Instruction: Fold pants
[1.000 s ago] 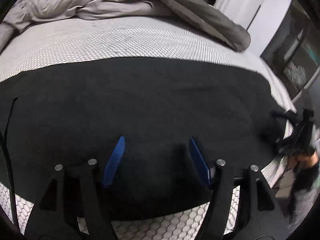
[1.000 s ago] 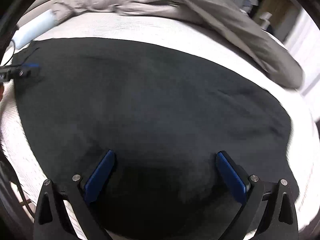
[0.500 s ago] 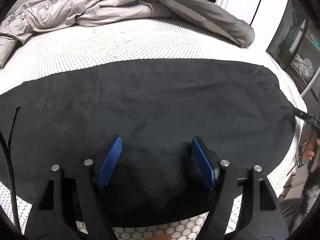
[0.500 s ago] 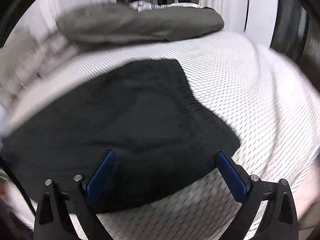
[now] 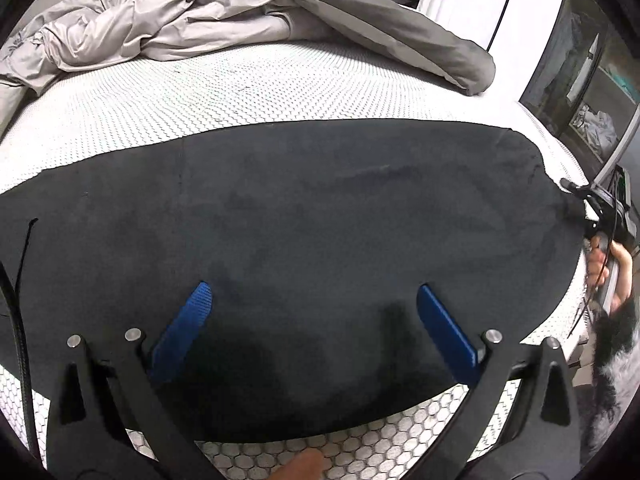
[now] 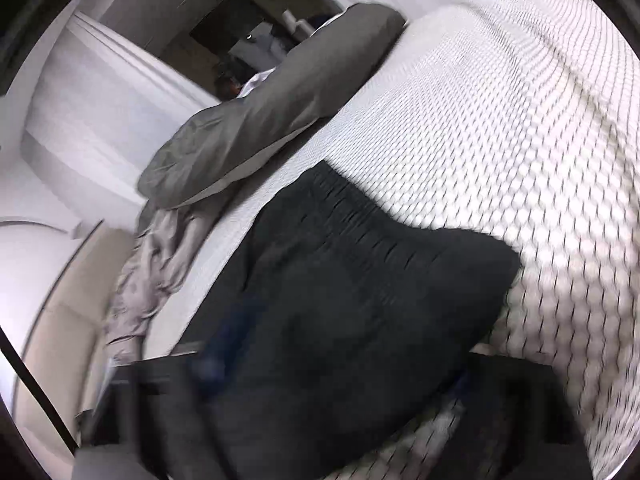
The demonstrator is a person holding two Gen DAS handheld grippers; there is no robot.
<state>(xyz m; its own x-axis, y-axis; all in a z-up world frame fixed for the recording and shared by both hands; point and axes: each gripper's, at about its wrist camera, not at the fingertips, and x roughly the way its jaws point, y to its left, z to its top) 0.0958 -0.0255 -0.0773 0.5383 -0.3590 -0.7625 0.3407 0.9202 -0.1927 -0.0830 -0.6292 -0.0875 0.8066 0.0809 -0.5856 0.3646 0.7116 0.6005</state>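
Observation:
Black pants (image 5: 320, 220) lie flat across a white honeycomb mattress (image 5: 200, 96). My left gripper (image 5: 316, 312) hovers over the near edge of the cloth, its jaws opening wide, and nothing is pinched between the blue pads (image 5: 188, 320). At the pants' right end a hand holds my right gripper (image 5: 580, 192). The right wrist view is blurred and tilted. It shows the pants (image 6: 360, 300) with their ribbed waistband (image 6: 340, 208). There my right gripper (image 6: 344, 360) is closing, its smeared pads still apart with the cloth's end between them.
A grey duvet (image 5: 400, 36) and crumpled beige bedding (image 5: 140, 28) are heaped at the far side of the bed. A shelf unit (image 5: 592, 92) stands beyond the right edge. White cupboards (image 6: 100, 100) rise behind the grey duvet (image 6: 260, 120).
My left jaws have spread from half open to wide over the same spot. My right gripper swung to the pants' waistband end, rolled strongly, and its pads have begun to draw together.

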